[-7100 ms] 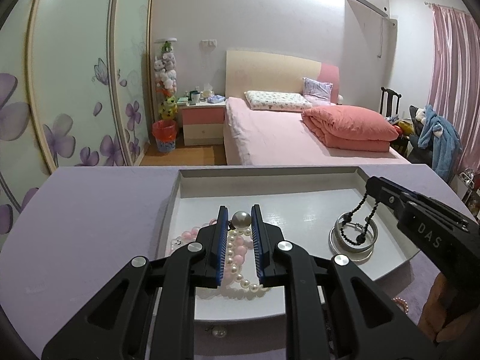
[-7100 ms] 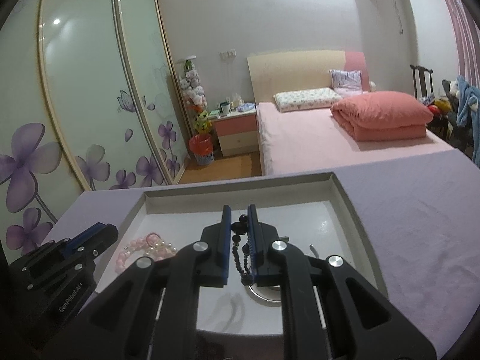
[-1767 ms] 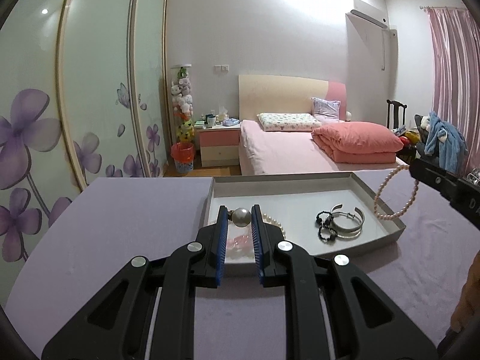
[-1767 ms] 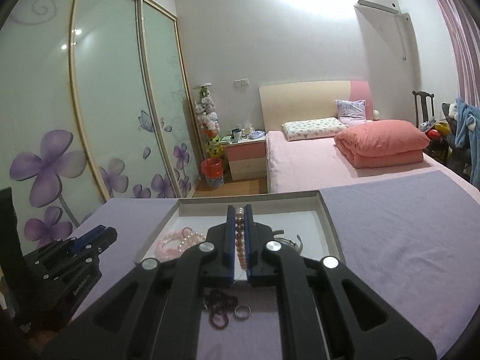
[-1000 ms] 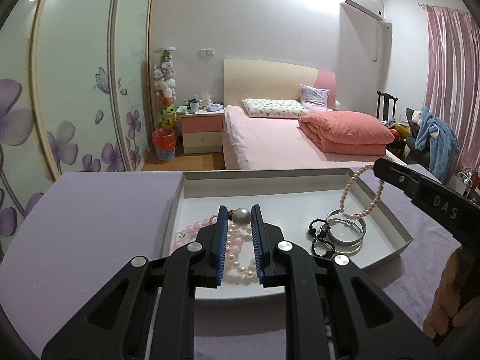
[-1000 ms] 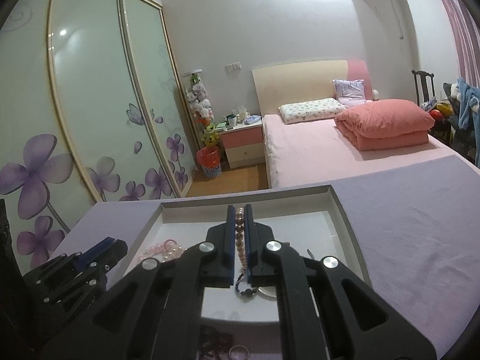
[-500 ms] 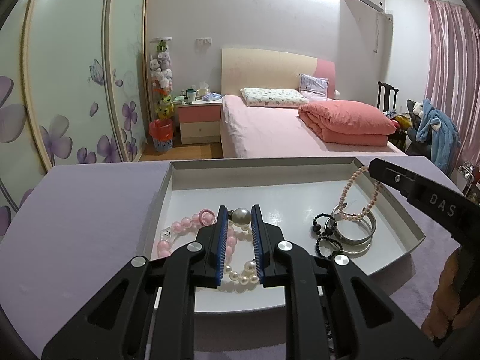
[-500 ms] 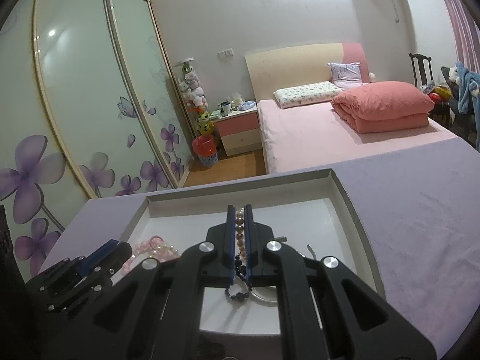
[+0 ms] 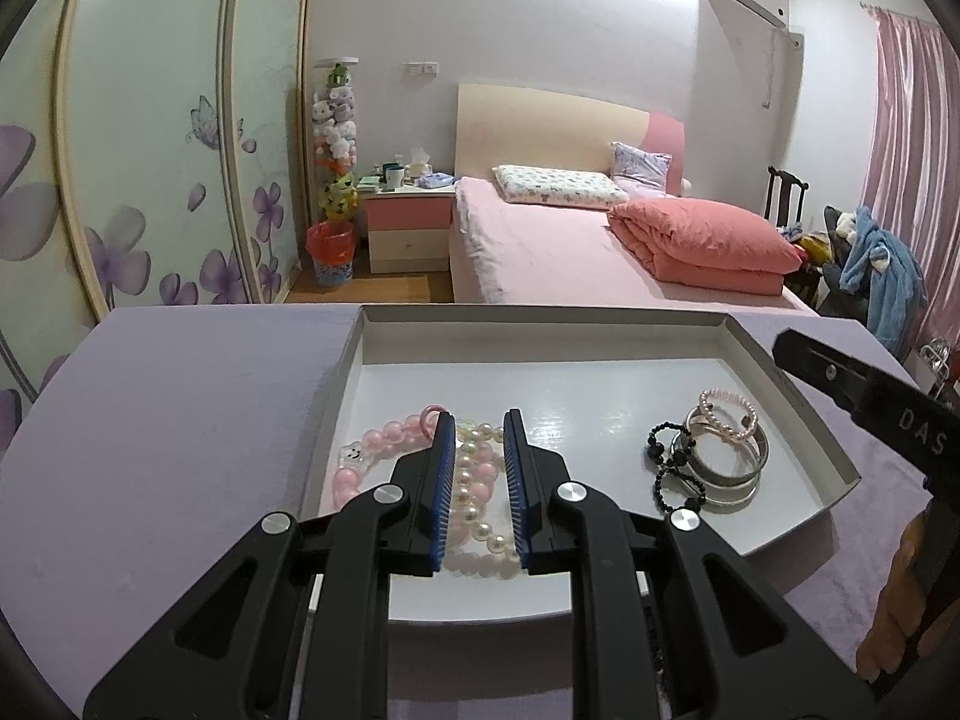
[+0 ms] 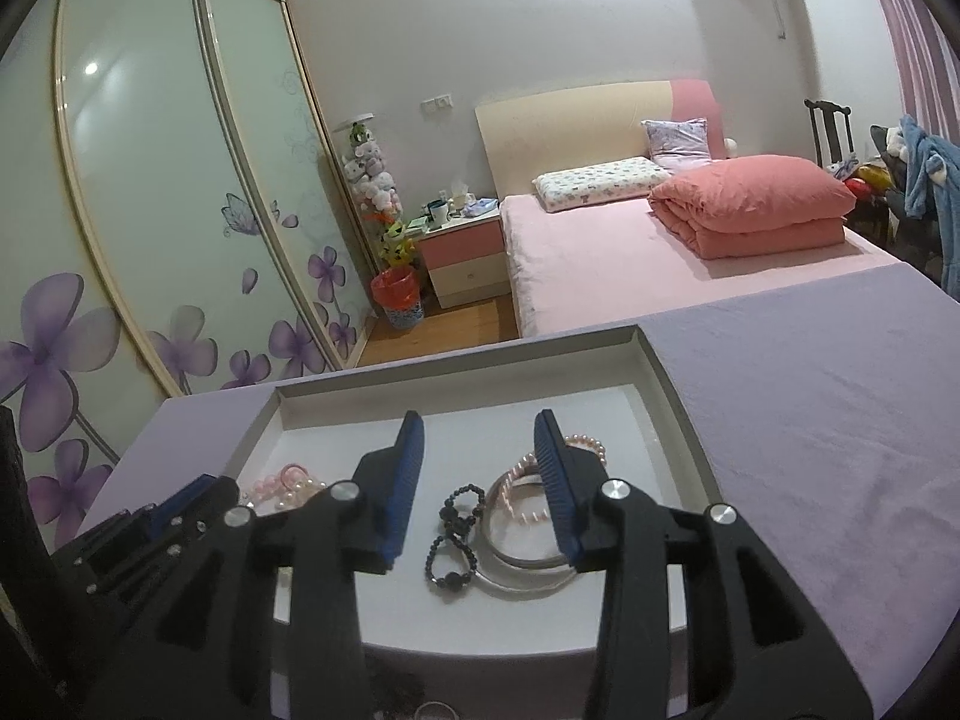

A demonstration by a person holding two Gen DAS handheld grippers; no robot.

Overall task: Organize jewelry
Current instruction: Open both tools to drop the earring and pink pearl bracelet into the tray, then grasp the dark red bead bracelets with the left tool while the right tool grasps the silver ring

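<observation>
The small pearl bracelet (image 10: 543,468), released moments ago, is now lying on the silver bangles (image 10: 528,552) at the tray's (image 10: 663,396) right; both the right claw (image 10: 480,480) and left claw (image 9: 477,468) are being held spread, empty.

Left tool (image 9: 477,420): lower centre of frame, jaws slightly parted, empty. Right tool (image 10: 479,429): lower centre, jaws wide apart, empty.

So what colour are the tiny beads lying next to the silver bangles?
Black beads, clearest in the right wrist view.
</observation>
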